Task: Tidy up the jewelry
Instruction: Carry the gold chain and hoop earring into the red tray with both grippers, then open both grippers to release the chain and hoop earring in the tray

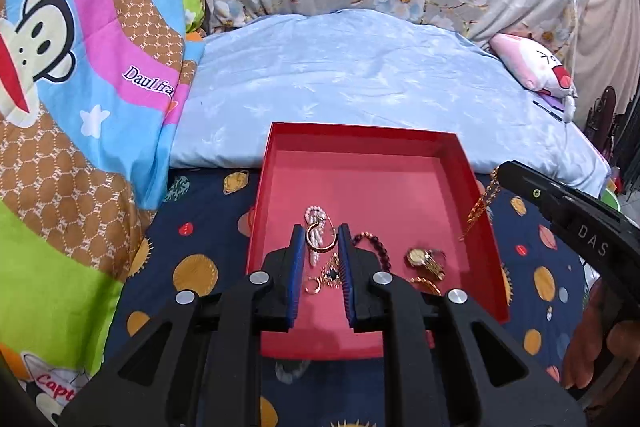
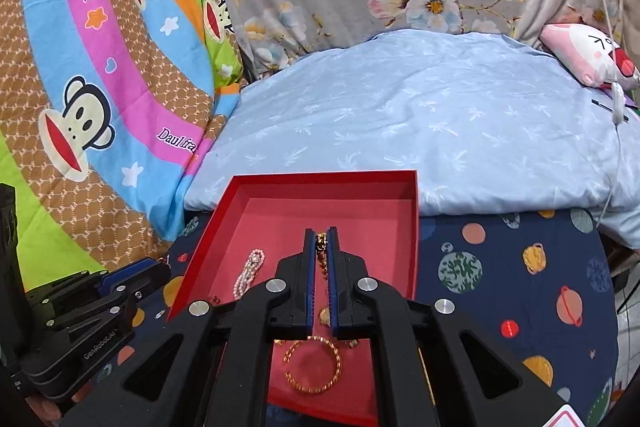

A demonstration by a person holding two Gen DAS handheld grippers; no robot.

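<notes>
While both tools hover over the shallow red cardboard tray on the navy planet-print bedsheet, the right hand-held gripper has its blue-padded jaws pressed nearly together on a gold link chain, which hangs from its tips down the outside of the tray's right wall in the left wrist view. Beneath and behind that gripper's fingers a round gold twisted bangle lies flat on the tray floor, and ahead to its left rests a pink-white pearl strand. The left hand-held gripper stands with a narrow gap between its jaws; a gold hoop ring sits in that gap near the tips, but whether the pads press on it or it simply lies on the jewelry below cannot be told. Just right of this gripper's right finger lie a dark maroon beaded bracelet and, farther right, a gold wristwatch. Beyond the tray's far wall spreads a pale blue quilt, with a bright cartoon-monkey blanket off to the left.
</notes>
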